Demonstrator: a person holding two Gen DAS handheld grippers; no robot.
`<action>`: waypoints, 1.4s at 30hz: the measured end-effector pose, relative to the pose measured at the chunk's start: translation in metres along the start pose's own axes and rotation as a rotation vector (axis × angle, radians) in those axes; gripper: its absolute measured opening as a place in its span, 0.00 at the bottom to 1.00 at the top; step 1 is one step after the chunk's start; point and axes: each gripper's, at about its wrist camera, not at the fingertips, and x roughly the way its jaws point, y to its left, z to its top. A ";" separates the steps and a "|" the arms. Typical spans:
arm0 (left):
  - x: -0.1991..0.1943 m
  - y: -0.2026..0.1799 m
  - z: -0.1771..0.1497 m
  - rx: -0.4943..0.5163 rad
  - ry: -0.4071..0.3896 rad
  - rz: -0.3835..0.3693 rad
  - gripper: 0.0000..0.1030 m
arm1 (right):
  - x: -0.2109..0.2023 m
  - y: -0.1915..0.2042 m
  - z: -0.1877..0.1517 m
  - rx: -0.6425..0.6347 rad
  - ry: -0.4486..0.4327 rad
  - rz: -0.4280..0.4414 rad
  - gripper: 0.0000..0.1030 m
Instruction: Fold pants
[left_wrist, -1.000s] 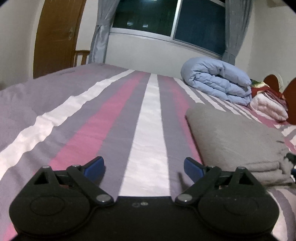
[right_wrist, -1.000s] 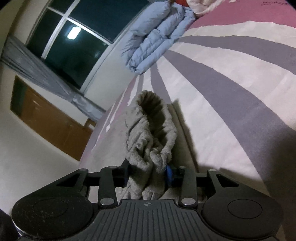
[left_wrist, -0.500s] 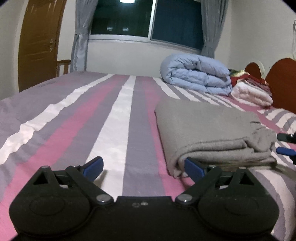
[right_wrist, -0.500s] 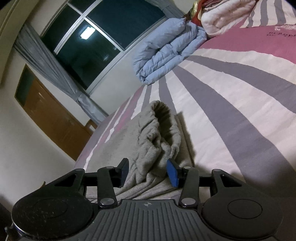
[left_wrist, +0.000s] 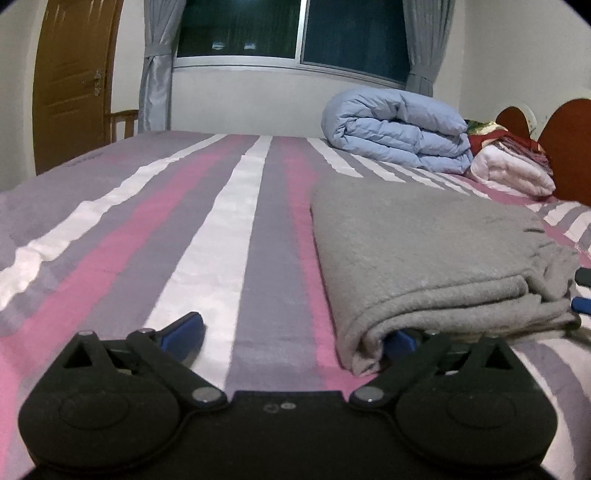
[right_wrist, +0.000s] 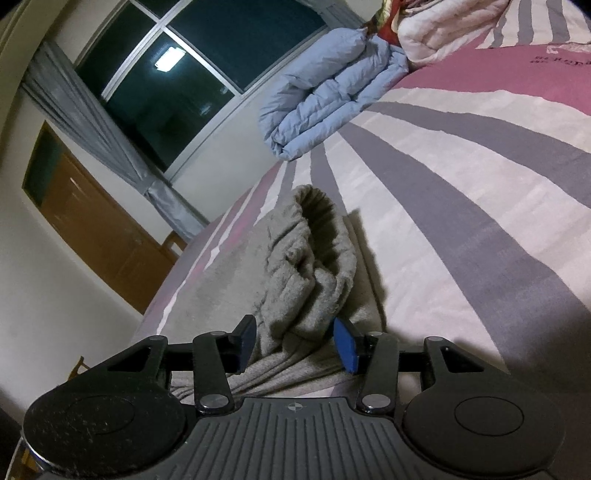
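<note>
Pants (left_wrist: 424, 243) lie folded on the bed (left_wrist: 221, 229). Left hand-held gripper (left_wrist: 291, 332) spread, right finger tucked under the fold edge. Right hand-held gripper (right_wrist: 293, 341) spread around the bunched end. Close both squarely, grab all layers before lifting.

Left wrist view: low over striped pink, grey and white bedspread (left_wrist: 236, 229), level, facing dark window (left_wrist: 295, 29) and far edge. Right wrist view: equally low, rolled sideways, close against folded grey fleece pants (right_wrist: 306, 266). Shared: pants (left_wrist: 424, 251), rolled pale-blue quilt (left_wrist: 399, 129) (right_wrist: 325, 96), window (right_wrist: 207, 74), brown wooden door (left_wrist: 74, 81) (right_wrist: 99, 236).
</note>
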 end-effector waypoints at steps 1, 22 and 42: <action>-0.005 0.003 -0.001 0.025 0.007 0.023 0.77 | 0.001 0.000 0.000 -0.005 0.002 -0.003 0.46; -0.033 0.081 -0.002 -0.407 -0.033 0.034 0.89 | 0.027 -0.006 0.008 0.039 0.011 0.057 0.37; -0.010 0.017 0.007 -0.139 0.001 -0.036 0.94 | 0.023 0.020 -0.008 -0.204 0.052 -0.109 0.40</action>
